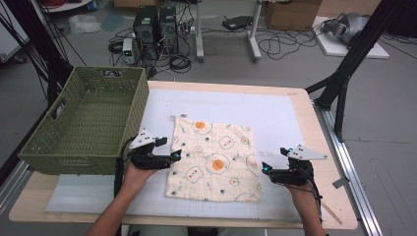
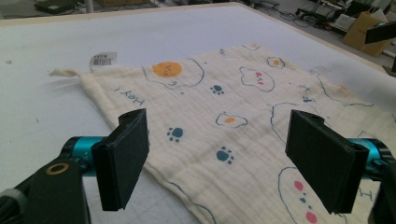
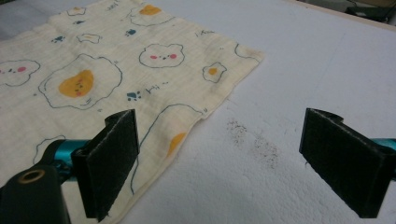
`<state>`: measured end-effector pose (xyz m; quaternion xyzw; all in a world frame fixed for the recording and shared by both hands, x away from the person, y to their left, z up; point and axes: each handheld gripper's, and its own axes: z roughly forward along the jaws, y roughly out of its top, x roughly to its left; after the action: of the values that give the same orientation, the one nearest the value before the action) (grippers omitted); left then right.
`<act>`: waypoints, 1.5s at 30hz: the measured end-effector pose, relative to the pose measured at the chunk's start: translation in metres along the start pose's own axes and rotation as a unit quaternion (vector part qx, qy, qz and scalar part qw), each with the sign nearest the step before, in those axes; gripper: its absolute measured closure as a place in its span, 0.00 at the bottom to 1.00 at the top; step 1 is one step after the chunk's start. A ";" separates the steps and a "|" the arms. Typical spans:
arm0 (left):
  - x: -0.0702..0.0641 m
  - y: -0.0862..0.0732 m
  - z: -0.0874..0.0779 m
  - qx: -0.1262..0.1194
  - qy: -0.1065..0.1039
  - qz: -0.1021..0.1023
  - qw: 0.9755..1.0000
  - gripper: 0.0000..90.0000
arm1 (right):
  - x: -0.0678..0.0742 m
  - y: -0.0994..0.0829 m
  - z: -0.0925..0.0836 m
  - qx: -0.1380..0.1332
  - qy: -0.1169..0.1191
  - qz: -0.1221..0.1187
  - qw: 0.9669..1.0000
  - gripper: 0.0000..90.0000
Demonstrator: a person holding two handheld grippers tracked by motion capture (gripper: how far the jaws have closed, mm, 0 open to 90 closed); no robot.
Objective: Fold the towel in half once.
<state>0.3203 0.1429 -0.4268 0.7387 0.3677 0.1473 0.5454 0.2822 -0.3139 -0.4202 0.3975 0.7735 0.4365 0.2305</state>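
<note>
Cloth: the cream cloth [image 1: 214, 160], printed with fried eggs and paw marks, lies flat on the white mat of the surface [image 1: 275, 110], near its front edge.
Cloth label: a small white tag [image 2: 103, 59] sticks out at the far corner.
My left tongs [image 1: 178, 154]: spread wide, nothing pinched; they hang just over the cloth's left edge, pads [image 2: 122, 156] clear of the fabric.
My right tongs [image 1: 264, 167]: spread wide too, empty, at the cloth's right edge; one pad [image 3: 109, 161] is over the fabric, the other over bare mat.
Basket: a green woven basket [image 1: 86, 120] stands on the surface left of the cloth.
</note>
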 end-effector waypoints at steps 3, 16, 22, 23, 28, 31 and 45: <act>0.001 0.000 0.002 0.003 0.003 0.001 1.000 0.23 | 0.000 0.000 0.000 0.000 0.000 0.002 1.000 0.13; 0.013 0.025 0.022 -0.001 0.014 -0.010 1.000 0.25 | -0.005 -0.006 -0.007 -0.005 0.004 0.022 1.000 0.13; 0.020 0.046 0.035 0.005 0.029 0.003 1.000 0.26 | -0.006 -0.007 -0.008 -0.009 0.007 0.024 1.000 0.13; 0.021 0.048 0.038 0.009 0.039 0.005 0.999 0.26 | -0.006 -0.006 -0.008 -0.009 0.008 0.023 1.000 0.13; 0.028 0.053 0.049 0.005 0.065 0.000 0.998 0.28 | -0.004 -0.006 -0.005 -0.005 0.012 0.021 1.000 0.13; 0.032 0.054 0.057 0.030 0.052 -0.016 0.998 0.29 | -0.002 -0.006 -0.003 -0.002 0.016 0.018 1.000 0.13; 0.046 0.067 0.084 0.060 0.072 -0.006 0.996 0.35 | -0.002 -0.007 0.001 0.001 0.020 0.022 1.000 0.13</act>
<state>0.4289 0.1075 -0.4043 0.7553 0.4190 0.1747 0.4727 0.2812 -0.3171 -0.4265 0.4058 0.7695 0.4486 0.2048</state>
